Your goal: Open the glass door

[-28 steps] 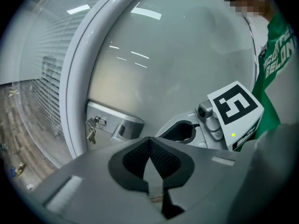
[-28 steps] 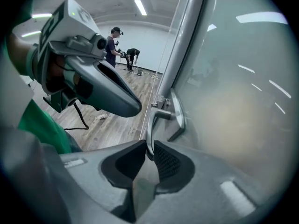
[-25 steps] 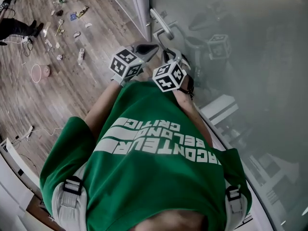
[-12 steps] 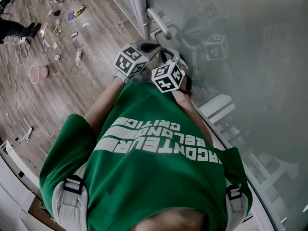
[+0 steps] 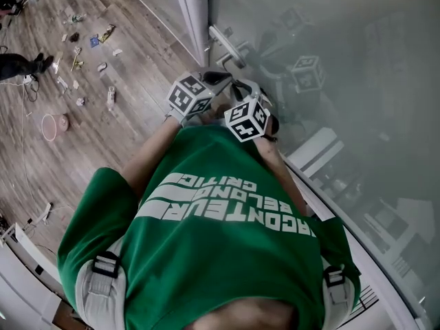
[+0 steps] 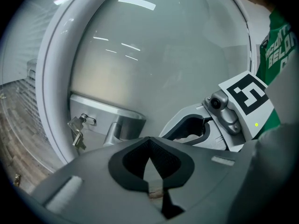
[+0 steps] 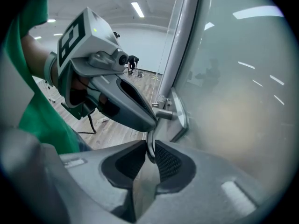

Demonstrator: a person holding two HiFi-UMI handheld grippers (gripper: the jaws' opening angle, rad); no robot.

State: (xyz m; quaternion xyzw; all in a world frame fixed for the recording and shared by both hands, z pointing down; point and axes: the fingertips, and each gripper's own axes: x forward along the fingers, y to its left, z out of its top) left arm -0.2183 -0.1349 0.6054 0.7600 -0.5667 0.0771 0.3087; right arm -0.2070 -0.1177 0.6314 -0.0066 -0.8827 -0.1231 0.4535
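The glass door (image 5: pixel 357 67) fills the right of the head view, and its metal lever handle (image 5: pixel 227 44) sits near the door's edge. In the right gripper view the lever (image 7: pixel 150 146) runs down from its mounting plate (image 7: pixel 180 112) into my right gripper (image 7: pixel 149 155), which is shut on it. My left gripper (image 7: pixel 134 110) lies over the lever next to the spindle, tip against it. In its own view the left gripper (image 6: pixel 150 161) is shut with nothing between the pads. Keys (image 6: pixel 76 129) hang from the lock plate (image 6: pixel 108 114).
The white door frame (image 5: pixel 194 11) stands just left of the handle. Small scattered items (image 5: pixel 89 43) and cables lie on the wooden floor (image 5: pixel 103 129) at the left. A person in dark clothing (image 7: pixel 133 62) stands far off in the room.
Both grippers have shifted slightly right and toward me in the head view. The handle sits a little lower in the picture, and the grippers stay at it.
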